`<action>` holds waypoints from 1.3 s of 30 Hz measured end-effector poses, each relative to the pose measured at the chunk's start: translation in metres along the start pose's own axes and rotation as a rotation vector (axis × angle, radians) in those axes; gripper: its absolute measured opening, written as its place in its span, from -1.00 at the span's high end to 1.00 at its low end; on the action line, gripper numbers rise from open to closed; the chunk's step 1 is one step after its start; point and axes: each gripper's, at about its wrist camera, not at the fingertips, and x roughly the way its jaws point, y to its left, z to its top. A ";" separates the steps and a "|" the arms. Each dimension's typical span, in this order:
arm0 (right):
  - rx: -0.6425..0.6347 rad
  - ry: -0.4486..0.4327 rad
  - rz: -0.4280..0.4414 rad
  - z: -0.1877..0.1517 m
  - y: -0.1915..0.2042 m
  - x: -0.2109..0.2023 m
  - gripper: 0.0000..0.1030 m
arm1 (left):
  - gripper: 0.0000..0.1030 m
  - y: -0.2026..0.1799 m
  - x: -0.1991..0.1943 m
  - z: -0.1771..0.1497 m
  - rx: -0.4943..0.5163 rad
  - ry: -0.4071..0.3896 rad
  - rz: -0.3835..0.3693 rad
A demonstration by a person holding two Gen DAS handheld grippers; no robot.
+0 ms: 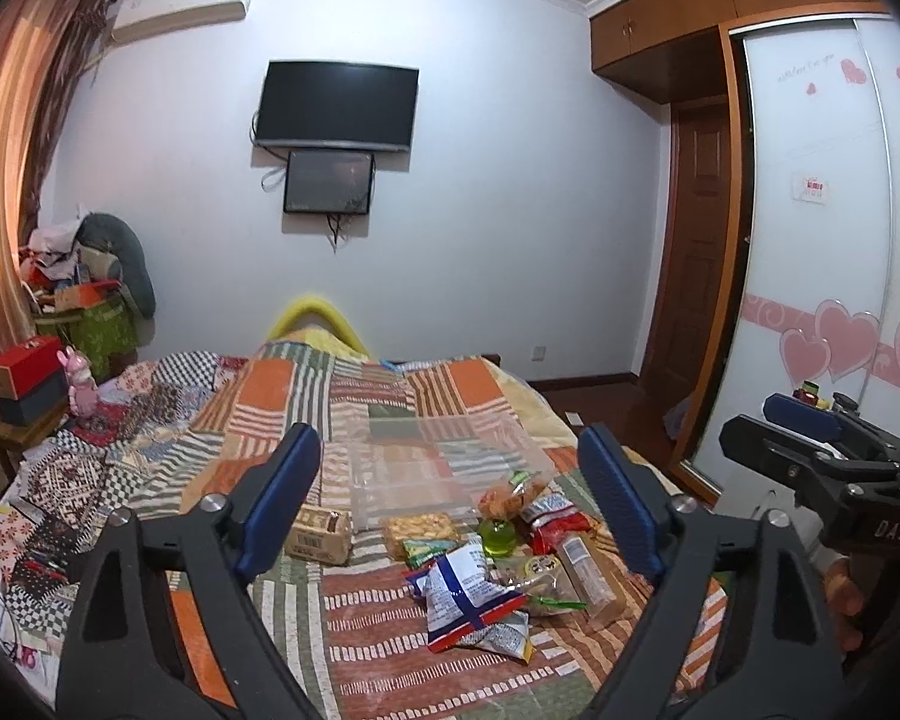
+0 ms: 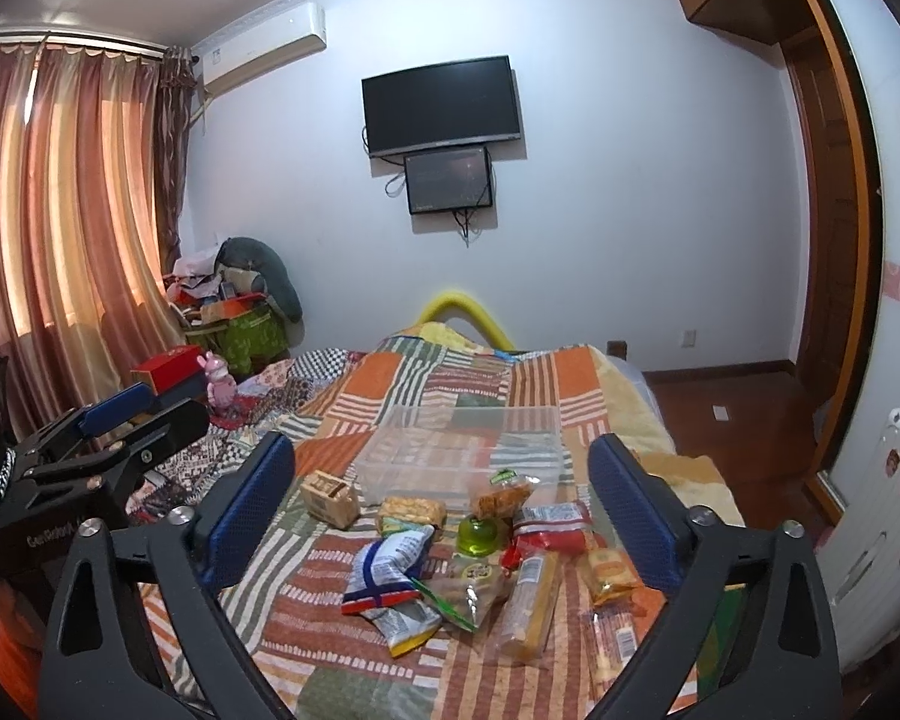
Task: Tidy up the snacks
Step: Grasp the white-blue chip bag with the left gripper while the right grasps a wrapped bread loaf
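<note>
Here both the left gripper and the right gripper are wide apart and empty, so the slippery crinkled snack packets just ahead, overlapping, may slide or come up two together, missing the clear box beyond them.

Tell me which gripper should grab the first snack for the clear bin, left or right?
Probably the right gripper. Its open fingers frame the whole snack pile, with the blue-white bag centred and the clear bin straight ahead. The left gripper is also open, but the pile sits toward its right finger.
</note>
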 end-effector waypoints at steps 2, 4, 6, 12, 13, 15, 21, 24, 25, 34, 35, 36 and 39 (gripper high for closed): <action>-0.001 0.020 -0.011 -0.003 -0.007 0.003 -0.70 | -0.62 0.002 0.009 -0.002 0.004 0.027 0.002; -0.004 0.046 -0.029 -0.008 -0.014 0.007 -0.63 | -0.47 0.005 0.019 -0.003 0.007 0.064 -0.010; 0.005 0.085 -0.047 -0.014 -0.028 0.014 -0.58 | -0.39 0.006 0.032 -0.007 0.003 0.113 -0.032; 0.039 0.203 -0.106 -0.037 -0.063 0.034 -0.42 | -0.38 0.002 0.071 -0.025 0.018 0.227 -0.044; 0.041 0.216 -0.113 -0.039 -0.065 0.036 -0.42 | -0.38 0.002 0.076 -0.028 0.020 0.244 -0.047; 0.048 0.258 -0.130 -0.048 -0.075 0.041 -0.38 | -0.38 0.000 0.091 -0.035 0.023 0.284 -0.046; 0.084 0.394 -0.158 -0.080 -0.099 0.061 -0.23 | -0.39 -0.003 0.129 -0.061 0.038 0.391 -0.033; 0.103 0.458 -0.160 -0.094 -0.109 0.072 -0.15 | -0.39 -0.003 0.149 -0.076 0.031 0.454 -0.036; 0.112 0.482 -0.159 -0.099 -0.112 0.075 -0.11 | -0.40 -0.002 0.153 -0.079 0.028 0.470 -0.038; 0.165 0.607 -0.136 -0.128 -0.126 0.085 0.05 | -0.47 0.008 0.191 -0.114 -0.041 0.613 -0.044; 0.168 0.622 -0.134 -0.131 -0.127 0.085 0.09 | -0.49 0.009 0.194 -0.117 -0.049 0.621 -0.043; 0.170 0.631 -0.135 -0.133 -0.128 0.087 0.10 | -0.50 0.010 0.197 -0.121 -0.056 0.627 -0.041; 0.180 0.632 -0.131 -0.140 -0.129 0.091 0.11 | -0.57 0.010 0.205 -0.130 -0.065 0.648 -0.043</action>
